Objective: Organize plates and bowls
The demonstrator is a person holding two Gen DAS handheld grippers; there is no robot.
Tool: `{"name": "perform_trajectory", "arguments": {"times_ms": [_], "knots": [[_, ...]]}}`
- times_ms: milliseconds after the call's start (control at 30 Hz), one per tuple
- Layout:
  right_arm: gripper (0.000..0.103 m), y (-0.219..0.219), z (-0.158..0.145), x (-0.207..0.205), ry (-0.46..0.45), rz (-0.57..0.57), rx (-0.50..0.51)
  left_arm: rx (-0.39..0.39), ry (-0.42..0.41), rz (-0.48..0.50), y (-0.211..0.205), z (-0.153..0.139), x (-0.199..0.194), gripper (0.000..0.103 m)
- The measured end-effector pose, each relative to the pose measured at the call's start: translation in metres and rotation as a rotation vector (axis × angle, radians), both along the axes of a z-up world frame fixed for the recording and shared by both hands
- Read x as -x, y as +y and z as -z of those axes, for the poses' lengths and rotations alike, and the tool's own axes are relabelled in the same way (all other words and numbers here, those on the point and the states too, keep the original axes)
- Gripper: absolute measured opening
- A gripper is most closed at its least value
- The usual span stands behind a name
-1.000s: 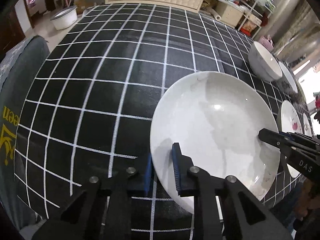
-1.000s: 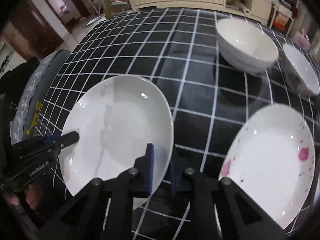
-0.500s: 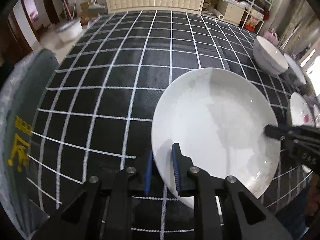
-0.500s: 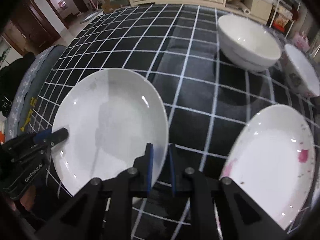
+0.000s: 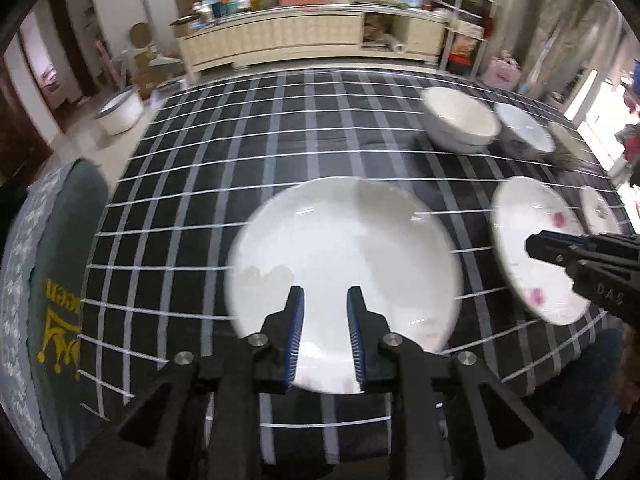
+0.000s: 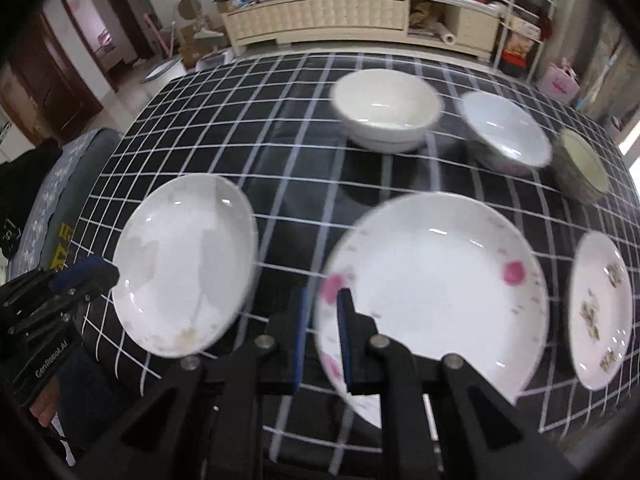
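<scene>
A plain white plate (image 5: pixel 344 256) lies on the black checked tablecloth (image 5: pixel 240 160). My left gripper (image 5: pixel 325 312) hovers over its near rim, jaws open and empty. In the right wrist view the same plate (image 6: pixel 188 260) is at left. A larger pink-flowered plate (image 6: pixel 440 280) lies at centre; my right gripper (image 6: pixel 322 316) sits with its jaws narrowly apart on either side of that plate's near-left rim. A small flowered plate (image 6: pixel 600 308) lies at right. Behind stand a white bowl (image 6: pixel 386 108), a second bowl (image 6: pixel 504 136) and a dark bowl (image 6: pixel 580 168).
A grey cushioned chair (image 5: pixel 52 280) stands at the table's left edge. A white basin (image 5: pixel 120 108) sits on the floor beyond. A cream sideboard (image 6: pixel 352 16) with clutter runs along the back wall. The near table edge is just under both grippers.
Both grippers let go of the plain plate and pulled back and up. The left jaws opened. The right gripper moved right, to the rim of the pink-flowered plate.
</scene>
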State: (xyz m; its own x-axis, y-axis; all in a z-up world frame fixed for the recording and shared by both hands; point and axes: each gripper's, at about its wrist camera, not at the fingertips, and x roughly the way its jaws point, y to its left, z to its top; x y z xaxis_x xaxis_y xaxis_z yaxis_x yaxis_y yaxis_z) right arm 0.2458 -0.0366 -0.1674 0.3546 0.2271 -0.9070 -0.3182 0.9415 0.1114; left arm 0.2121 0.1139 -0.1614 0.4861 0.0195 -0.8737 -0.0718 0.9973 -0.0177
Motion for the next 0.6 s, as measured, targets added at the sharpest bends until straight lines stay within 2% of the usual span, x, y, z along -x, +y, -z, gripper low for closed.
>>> {"name": "perform_trajectory", "arguments": {"times_ms": [67, 133, 200, 433, 600], "knots": [[0.025, -0.016, -0.002, 0.0, 0.002, 0.028, 0.006, 0.02, 0.003, 0.032, -0.02, -0.002, -0.005, 0.021], [0.057, -0.035, -0.004, 0.001, 0.0, 0.063, 0.013, 0.039, 0.011, 0.062, -0.04, -0.001, -0.01, 0.027], [0.066, -0.052, -0.007, 0.003, -0.013, 0.092, 0.02, 0.063, 0.023, 0.082, -0.059, 0.001, -0.013, 0.034], [0.066, -0.105, -0.003, 0.001, -0.003, 0.163, 0.028, 0.121, 0.065, 0.124, -0.107, 0.014, -0.038, 0.035], [0.066, -0.127, 0.014, -0.004, 0.037, 0.185, 0.022, 0.108, 0.114, 0.161, -0.132, 0.029, -0.055, 0.035]]}}
